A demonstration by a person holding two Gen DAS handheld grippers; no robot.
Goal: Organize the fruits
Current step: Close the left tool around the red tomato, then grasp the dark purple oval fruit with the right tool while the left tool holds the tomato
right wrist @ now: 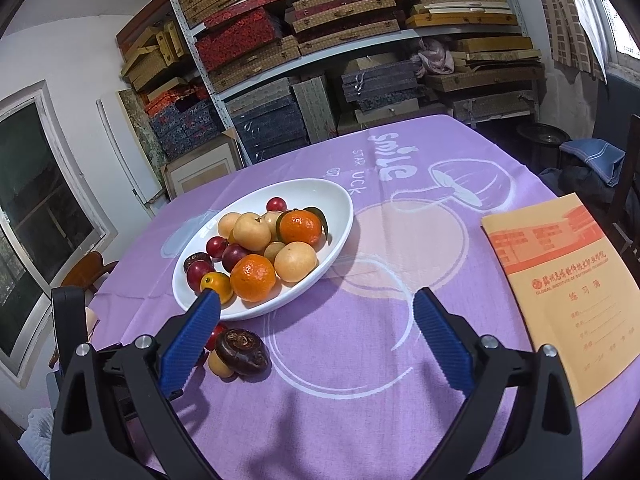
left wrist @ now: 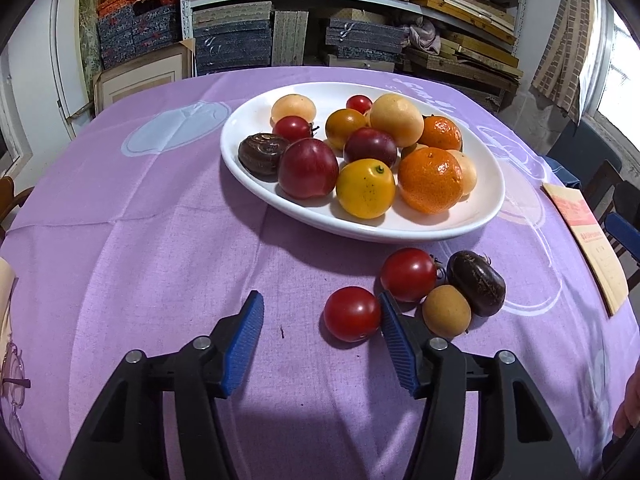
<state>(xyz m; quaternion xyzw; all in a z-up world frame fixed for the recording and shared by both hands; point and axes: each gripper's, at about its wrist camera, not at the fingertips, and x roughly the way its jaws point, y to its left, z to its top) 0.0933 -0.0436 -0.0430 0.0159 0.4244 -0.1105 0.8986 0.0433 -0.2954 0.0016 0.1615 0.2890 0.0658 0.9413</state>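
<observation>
Cloth (left wrist: pixel 160 240) of purple covers the table, and on it the white plate (left wrist: pixel 472 216) is already heaped with oranges, plums and tomatoes. Four fruits lie on the cloth just in front of it: two red tomatoes, a tan fruit (left wrist: pixel 446 311) and a dark chestnut (left wrist: pixel 476 282). The left gripper (left wrist: pixel 320 334) stands spread, low over the cloth, and the nearer tomato (left wrist: pixel 352 314) sits between its pads, touching or nearly touching the right one, with a wide gap to the left. Nothing is pinched yet. To my eye it wants shifting right so the tomato is centred, then a gentle close; a hard squeeze could split it, and a lopsided one could roll it into the other tomato (left wrist: pixel 408 275). The right gripper (right wrist: pixel 316 328) hangs spread and empty, beside the booklet (right wrist: pixel 568 280).
</observation>
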